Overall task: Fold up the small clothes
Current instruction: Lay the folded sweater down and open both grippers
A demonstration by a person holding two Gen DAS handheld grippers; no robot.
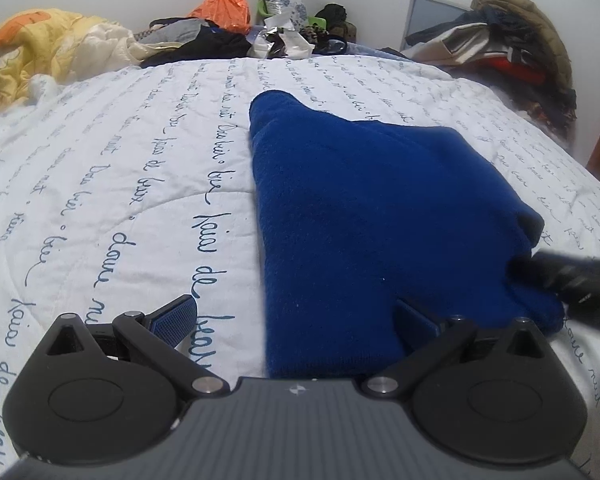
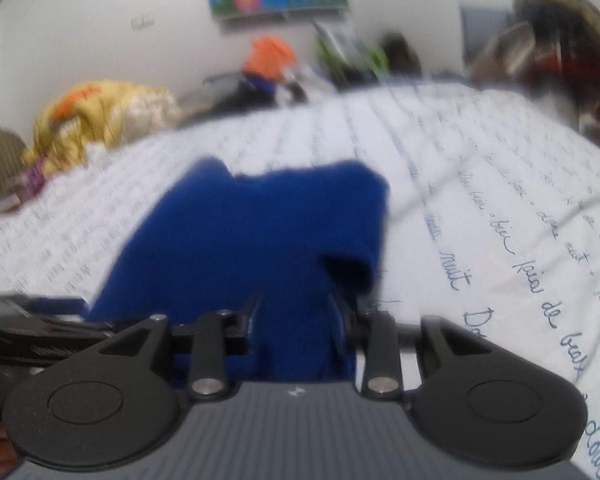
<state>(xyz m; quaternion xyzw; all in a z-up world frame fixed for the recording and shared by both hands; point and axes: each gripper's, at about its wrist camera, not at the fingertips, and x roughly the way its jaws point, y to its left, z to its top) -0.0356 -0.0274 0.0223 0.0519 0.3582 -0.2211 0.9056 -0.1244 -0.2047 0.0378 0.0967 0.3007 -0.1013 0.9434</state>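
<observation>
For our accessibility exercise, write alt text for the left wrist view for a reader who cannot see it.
A blue knit garment lies on a white quilt printed with blue script, with the left gripper open wide over its near edge. The right gripper reaches in from the right at the garment's corner; piled clothes line the far wall.

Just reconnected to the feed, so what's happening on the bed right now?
A person is folding a blue knit garment on a white quilt with handheld grippers. The left gripper is wide open at the garment's near edge, one finger over the cloth, the other over bare quilt. The right gripper has blue cloth between its fingers, but blur hides whether it grips.
</observation>
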